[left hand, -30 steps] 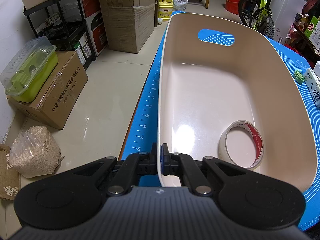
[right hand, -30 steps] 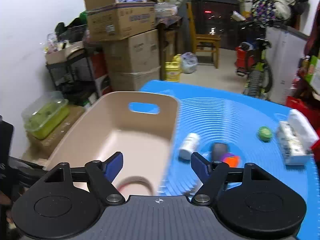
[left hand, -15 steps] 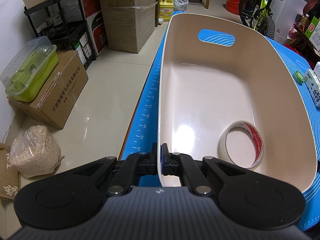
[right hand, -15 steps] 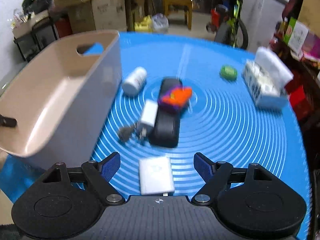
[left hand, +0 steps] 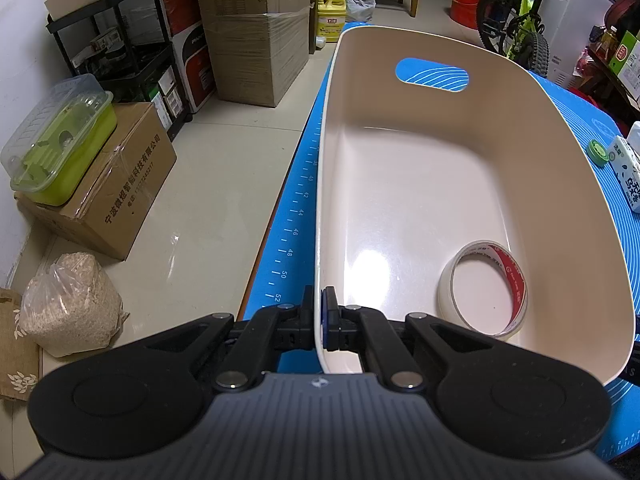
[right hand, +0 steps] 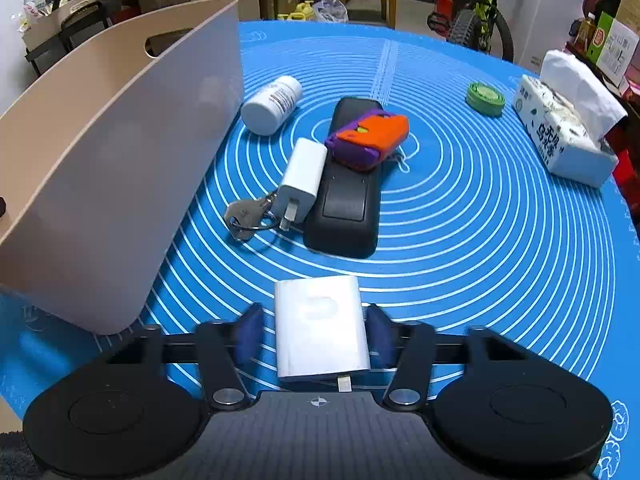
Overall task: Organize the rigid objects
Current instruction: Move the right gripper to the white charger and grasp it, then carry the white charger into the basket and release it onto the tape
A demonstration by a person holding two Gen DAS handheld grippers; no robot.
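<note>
Here the left hand-held gripper [left hand: 319, 316] is clamped tight on the near rim of the beige bin [left hand: 560, 168], one pad outside the wall and one inside. The bin stands at the left edge of the blue mat [right hand: 480, 208] that covers the table, and a roll of tape [left hand: 482, 288] lies on the bin's floor in the near right corner.

The right hand-held gripper [right hand: 314, 334] is low over the mat with its jaws closing around a white power bank [right hand: 322, 330]. The power bank lies flat between the blue pads; a thin gap shows on the left side, and on the right I cannot tell whether the pad touches it.

Beyond it, a black remote [right hand: 348, 200] lies on the mat with an orange and purple toy [right hand: 368, 136] resting on its far end. A white charger plug [right hand: 302, 180] lies just beside the remote's left side, its prongs by a set of keys [right hand: 248, 216]. A white pill bottle [right hand: 272, 105] lies on its side close to the bin's wall. Farther right sit a green round tin [right hand: 485, 98] and a tissue pack [right hand: 564, 132], well apart from the cluster.
</note>
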